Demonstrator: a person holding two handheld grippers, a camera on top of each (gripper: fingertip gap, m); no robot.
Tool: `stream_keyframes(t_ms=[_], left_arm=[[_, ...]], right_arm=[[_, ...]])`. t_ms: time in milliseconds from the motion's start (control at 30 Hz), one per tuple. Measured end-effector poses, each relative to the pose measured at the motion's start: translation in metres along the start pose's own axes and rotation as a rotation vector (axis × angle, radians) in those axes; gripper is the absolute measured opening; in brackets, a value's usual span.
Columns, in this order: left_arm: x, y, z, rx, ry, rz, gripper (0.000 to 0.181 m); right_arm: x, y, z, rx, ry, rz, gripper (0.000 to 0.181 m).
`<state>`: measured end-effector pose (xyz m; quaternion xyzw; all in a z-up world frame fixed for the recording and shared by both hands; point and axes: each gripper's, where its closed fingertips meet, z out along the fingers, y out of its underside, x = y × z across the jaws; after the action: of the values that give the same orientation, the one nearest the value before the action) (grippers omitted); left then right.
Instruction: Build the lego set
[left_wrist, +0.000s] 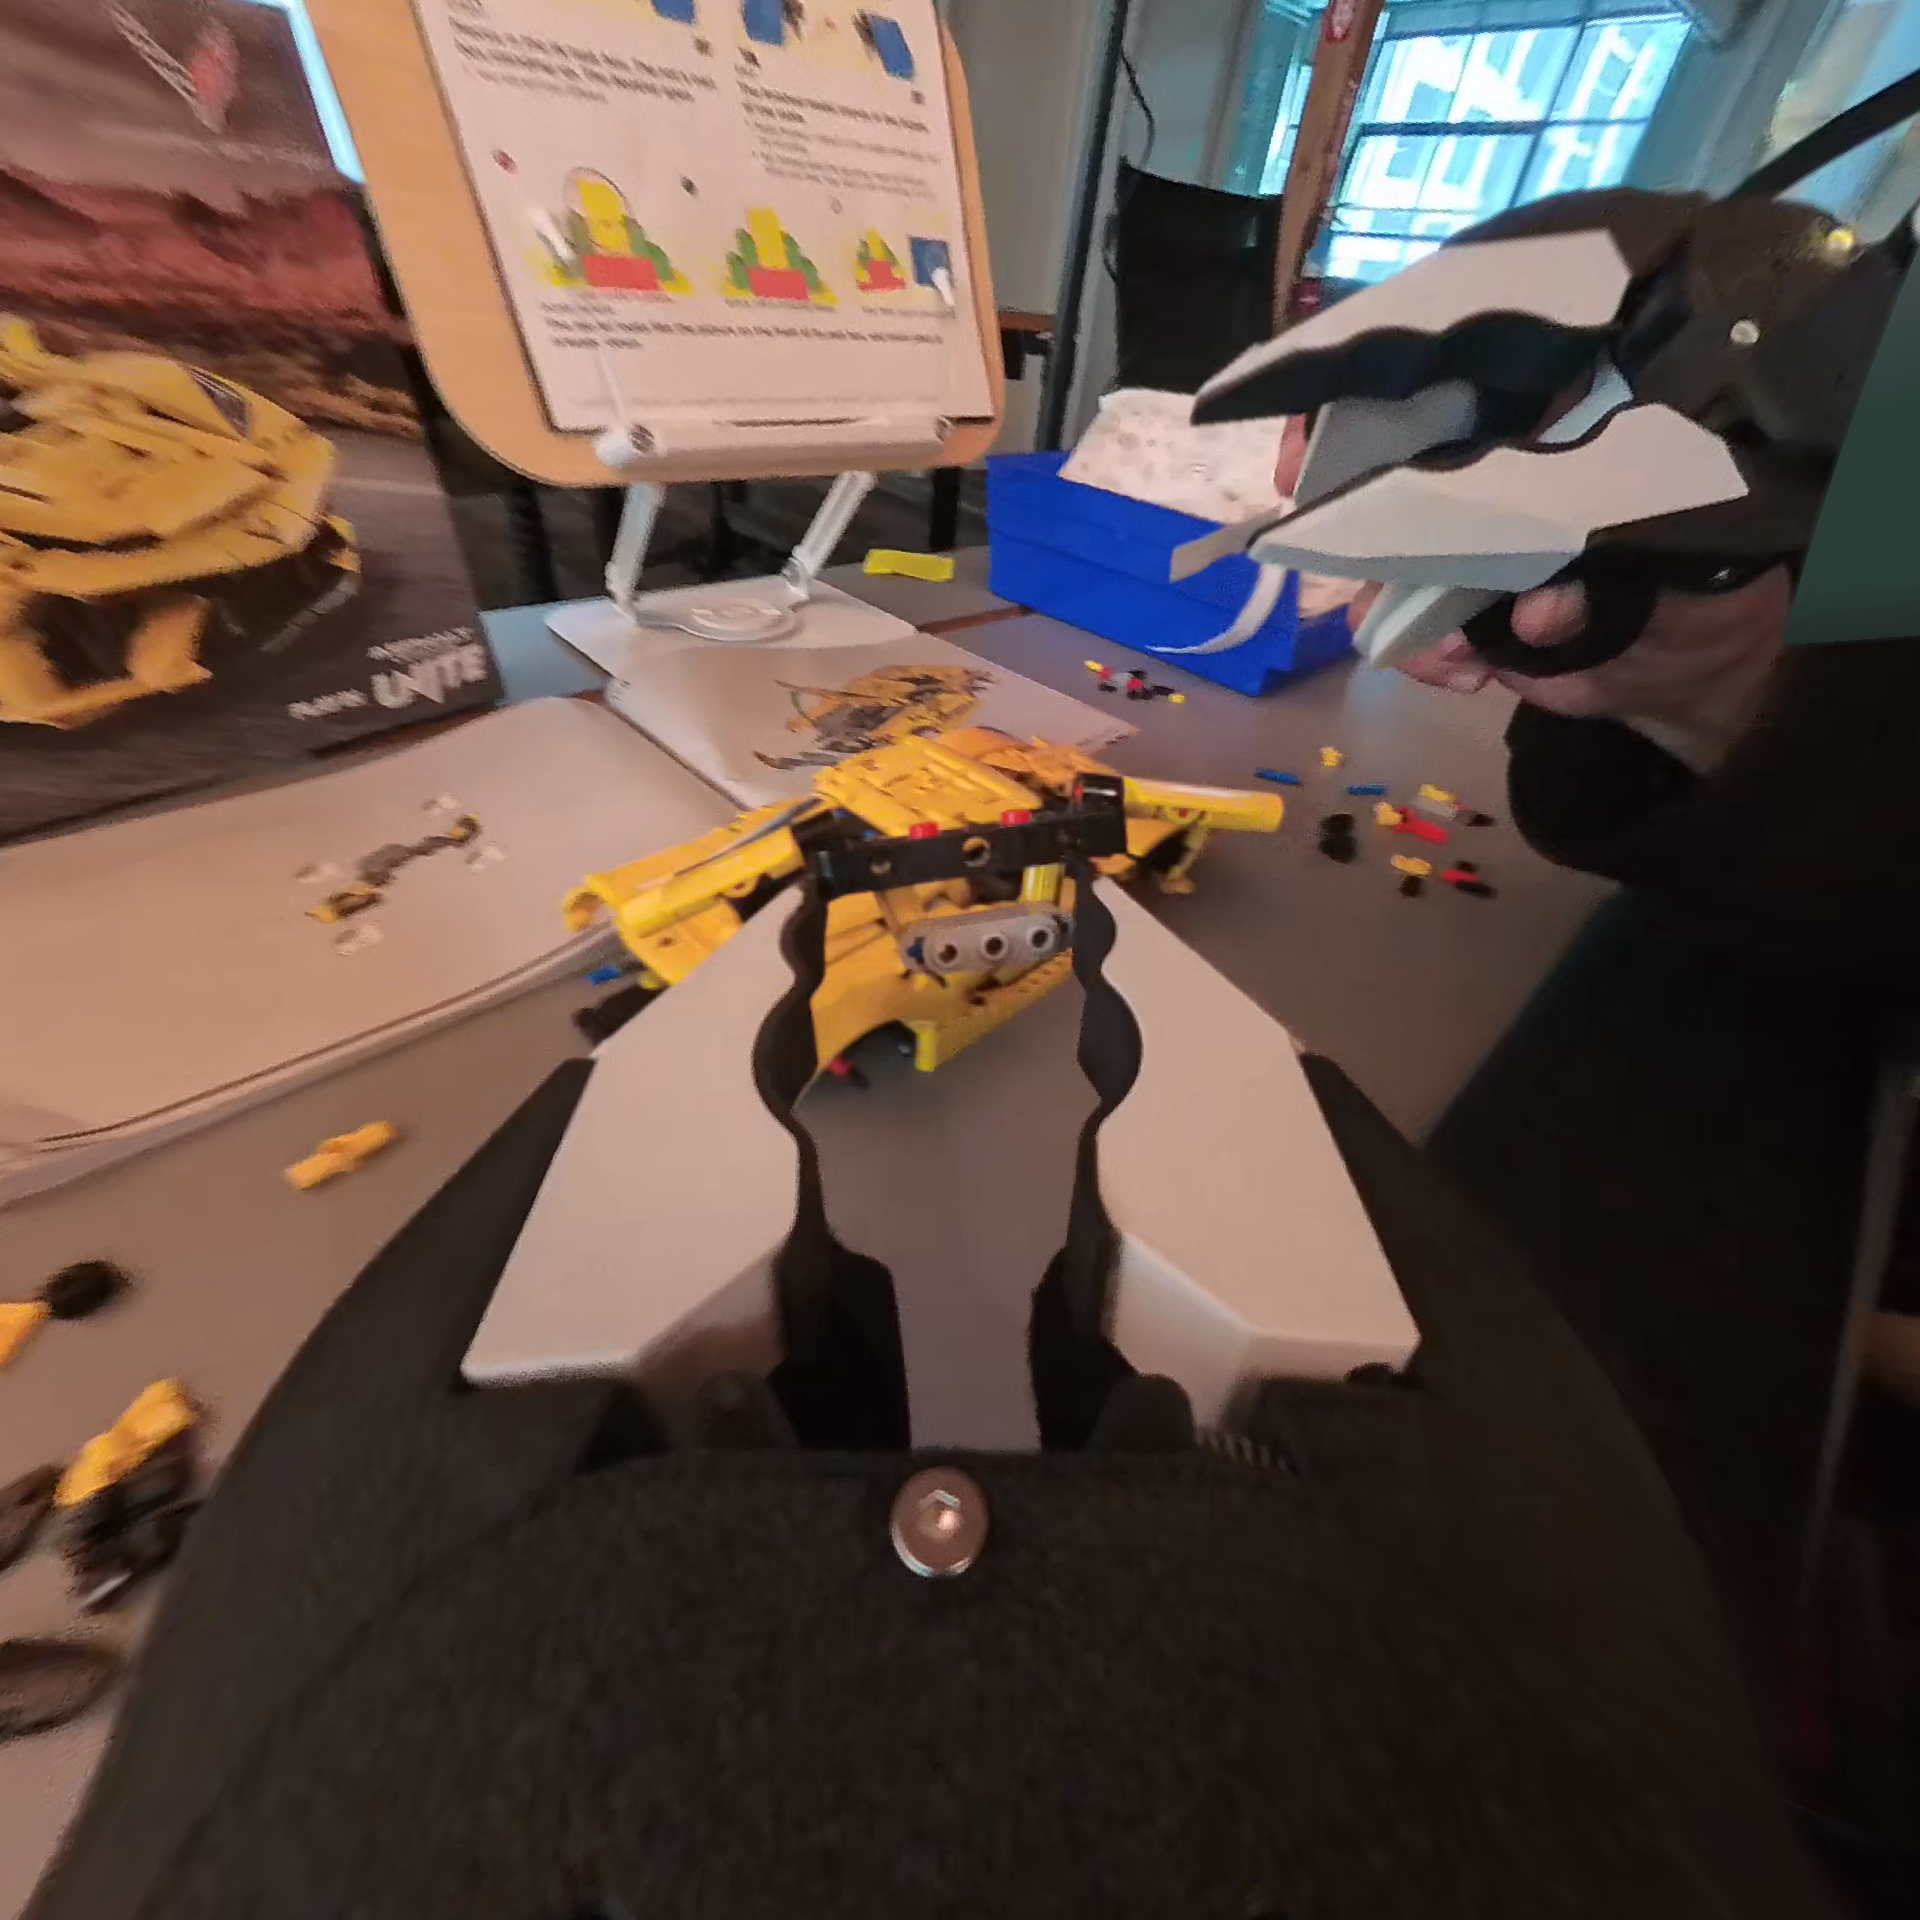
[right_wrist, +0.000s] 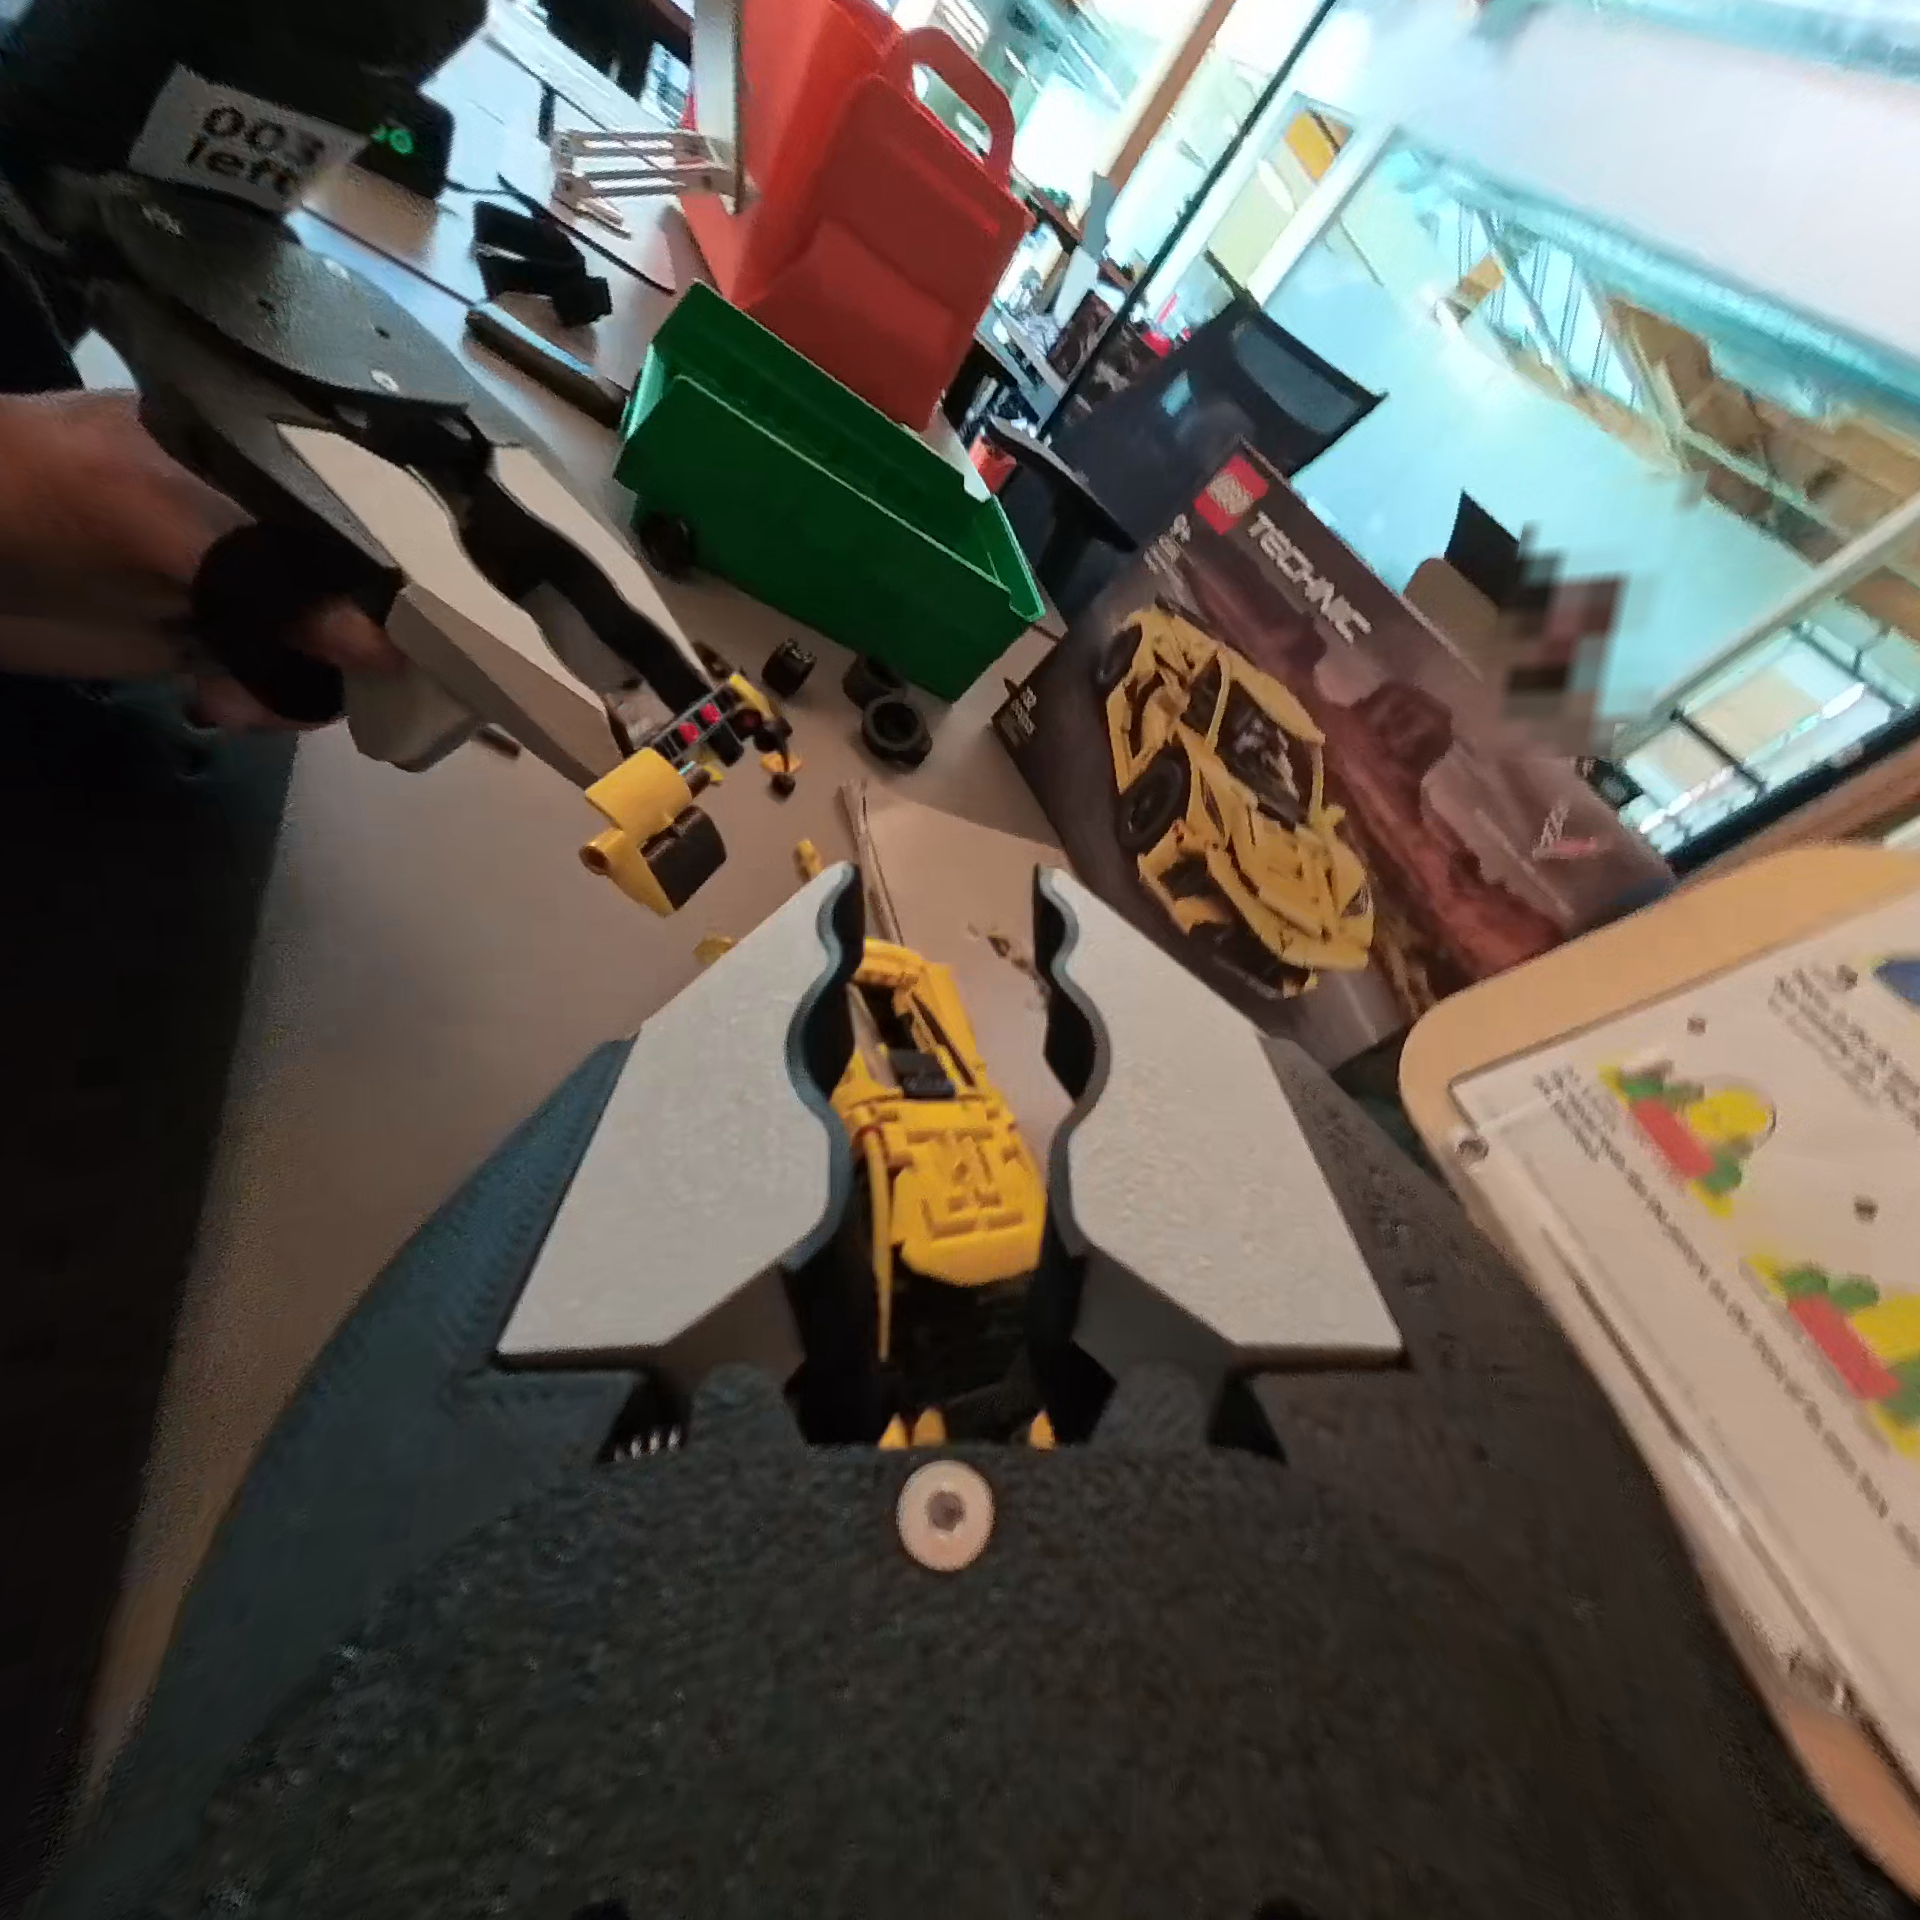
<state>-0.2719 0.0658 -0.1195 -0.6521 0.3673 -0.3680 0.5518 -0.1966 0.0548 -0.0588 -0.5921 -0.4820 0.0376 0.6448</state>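
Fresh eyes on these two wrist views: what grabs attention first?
The half-built yellow Lego car on the grey table, dead centre, with the left tool closed on a black beam assembly just above it. Behind on the left stands the set's box; the right tool hangs upper right, holding nothing.

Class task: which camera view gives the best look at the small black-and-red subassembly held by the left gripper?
The left wrist view: the black-and-red subassembly sits centred between the left gripper fingertips, its holes and red pins clear. The right wrist view shows it small and far off, partly hidden by that gripper's fingers.
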Motion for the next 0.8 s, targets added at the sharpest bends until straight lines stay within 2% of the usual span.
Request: stream_keyframes(t_ms=[100,200,433,533,633,800], left_arm=[[-0.015,-0.003,-0.004,0.010,-0.085,0.061,0.047],[-0.023,0.003,-0.001,-0.013,-0.116,0.055,0.047],[-0.011,0.013,0.011,-0.073,-0.078,0.137,0.047],[-0.006,0.013,0.012,-0.072,-0.052,0.140,0.047],[-0.004,0.013,0.013,-0.073,-0.039,0.134,0.047],[-0.001,0.016,0.015,-0.088,-0.028,0.139,0.047]], right_arm=[[-0.009,0.000,0.017,0.057,-0.004,-0.066,0.035],[-0.022,0.011,0.020,0.064,0.008,-0.067,0.038],[-0.022,0.023,0.011,0.045,0.070,-0.184,0.039],[-0.023,0.027,0.009,0.044,0.053,-0.150,0.039],[-0.024,0.028,0.010,0.048,0.047,-0.134,0.043],[-0.028,0.023,0.010,0.057,0.077,-0.216,0.045]])
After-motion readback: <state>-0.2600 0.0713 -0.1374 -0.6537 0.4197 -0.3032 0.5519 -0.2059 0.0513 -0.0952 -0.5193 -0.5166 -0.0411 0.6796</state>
